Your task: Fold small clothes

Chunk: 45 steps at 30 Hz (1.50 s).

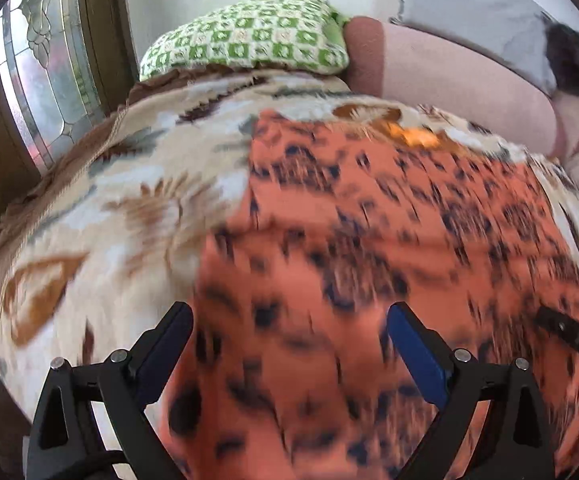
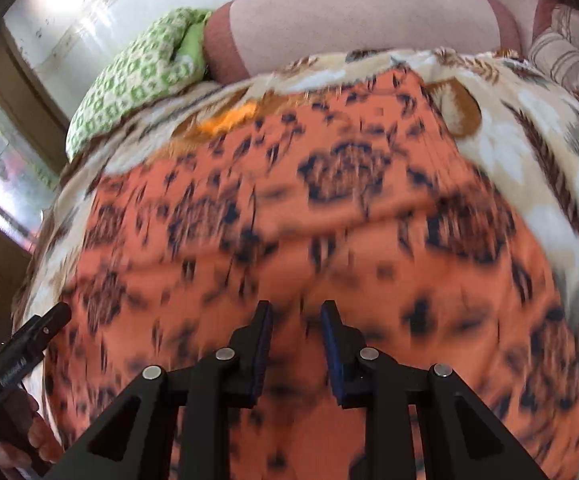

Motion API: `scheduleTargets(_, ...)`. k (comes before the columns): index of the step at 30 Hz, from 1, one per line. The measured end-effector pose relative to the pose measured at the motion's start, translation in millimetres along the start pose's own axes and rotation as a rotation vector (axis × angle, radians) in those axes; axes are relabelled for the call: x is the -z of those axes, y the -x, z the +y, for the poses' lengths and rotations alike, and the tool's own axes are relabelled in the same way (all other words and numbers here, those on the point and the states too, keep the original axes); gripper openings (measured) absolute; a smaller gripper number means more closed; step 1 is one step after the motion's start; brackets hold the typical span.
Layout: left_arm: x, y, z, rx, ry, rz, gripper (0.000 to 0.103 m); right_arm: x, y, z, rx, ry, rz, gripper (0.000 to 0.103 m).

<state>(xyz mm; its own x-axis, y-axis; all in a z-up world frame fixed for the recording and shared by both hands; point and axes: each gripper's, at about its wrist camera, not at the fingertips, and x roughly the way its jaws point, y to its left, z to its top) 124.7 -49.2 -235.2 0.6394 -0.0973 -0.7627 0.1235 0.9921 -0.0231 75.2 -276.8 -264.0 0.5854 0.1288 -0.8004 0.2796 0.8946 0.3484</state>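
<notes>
An orange garment with dark leopard-like spots (image 1: 369,240) lies spread flat on a cream floral blanket (image 1: 109,200). My left gripper (image 1: 289,316) hovers over the garment's near left part with its jaws wide apart and nothing between them. My right gripper (image 2: 295,312) hovers over the garment (image 2: 289,200) near its front middle, jaws narrowly apart and empty. The right gripper's finger shows at the right edge of the left wrist view (image 1: 569,336). The left gripper shows at the left edge of the right wrist view (image 2: 21,348). Both views are motion-blurred.
A green-and-white checked pillow (image 1: 249,36) lies at the far end of the blanket (image 2: 529,140). A pink bolster (image 1: 449,72) and grey cushion (image 1: 469,4) lie behind. A glass-paned door (image 1: 41,72) stands left. Striped fabric (image 2: 569,60) lies far right.
</notes>
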Motion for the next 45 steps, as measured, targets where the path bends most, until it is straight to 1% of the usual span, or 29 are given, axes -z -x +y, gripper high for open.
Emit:
scheduleTargets(1,11,1,-2,0.022,-0.010,0.020,0.098,9,3,2,0.007,0.013,0.023,0.028)
scheduleTargets(2,19,-1,-4,0.028,-0.026,0.044,0.098,16,4,4,0.013,0.021,0.036,0.028)
scheduleTargets(4,34,-8,-11,-0.008,-0.072,0.095,0.098,29,8,6,0.026,0.018,0.057,0.028)
scheduleTargets(5,40,-10,-14,-0.027,-0.096,0.100,0.098,32,10,5,0.032,0.020,0.063,0.028)
scheduleTargets(6,43,-8,-15,-0.034,-0.120,0.065,0.098,36,11,6,0.062,0.023,0.059,0.028)
scheduleTargets(7,45,-7,-17,-0.039,-0.136,0.055,0.098,39,13,7,0.071,0.022,0.061,0.028)
scheduleTargets(10,48,-6,-14,-0.025,-0.142,0.055,0.099,50,17,9,0.089,0.002,0.088,0.029)
scheduleTargets(12,54,-4,-13,-0.019,-0.139,0.036,0.100,55,21,10,0.097,0.003,0.098,0.032)
scheduleTargets(15,67,4,-13,-0.018,-0.149,0.000,0.101,67,28,10,0.088,-0.002,0.097,0.033)
scheduleTargets(17,72,6,-13,-0.020,-0.145,-0.003,0.101,74,32,10,0.082,0.007,0.095,0.033)
scheduleTargets(22,74,10,-10,-0.002,-0.148,0.049,0.101,83,34,5,0.049,0.017,0.067,0.034)
scheduleTargets(26,75,15,-10,0.010,-0.168,0.107,0.101,82,34,3,0.030,0.014,0.078,0.035)
scheduleTargets(28,78,21,-8,0.010,-0.175,0.122,0.101,82,35,-1,0.007,0.001,0.076,0.035)
scheduleTargets(30,82,29,-4,0.008,-0.178,0.125,0.101,84,36,-1,-0.008,0.018,0.066,0.035)
scheduleTargets(33,86,43,8,-0.002,-0.174,0.134,0.101,88,44,-2,-0.028,0.036,0.051,0.035)
scheduleTargets(37,82,61,40,-0.041,-0.124,0.129,0.101,84,64,-15,-0.081,0.017,0.082,0.035)
scheduleTargets(38,80,65,48,-0.048,-0.110,0.127,0.101,82,72,-21,-0.090,0.005,0.070,0.035)
scheduleTargets(40,75,74,67,-0.068,-0.071,0.121,0.101,75,99,-43,-0.098,-0.029,0.010,0.035)
scheduleTargets(41,74,77,74,-0.074,-0.054,0.119,0.101,71,112,-55,-0.100,-0.047,-0.018,0.040)
scheduleTargets(42,72,80,82,-0.075,-0.033,0.119,0.101,67,124,-68,-0.101,-0.069,-0.039,0.049)
scheduleTargets(43,71,83,90,-0.070,-0.009,0.122,0.101,64,137,-81,-0.102,-0.095,-0.055,0.074)
scheduleTargets(44,70,85,96,-0.066,0.008,0.127,0.101,62,148,-94,-0.107,-0.119,-0.073,0.079)
scheduleTargets(45,71,86,101,-0.060,0.022,0.135,0.101,59,163,-109,-0.115,-0.140,-0.099,0.079)
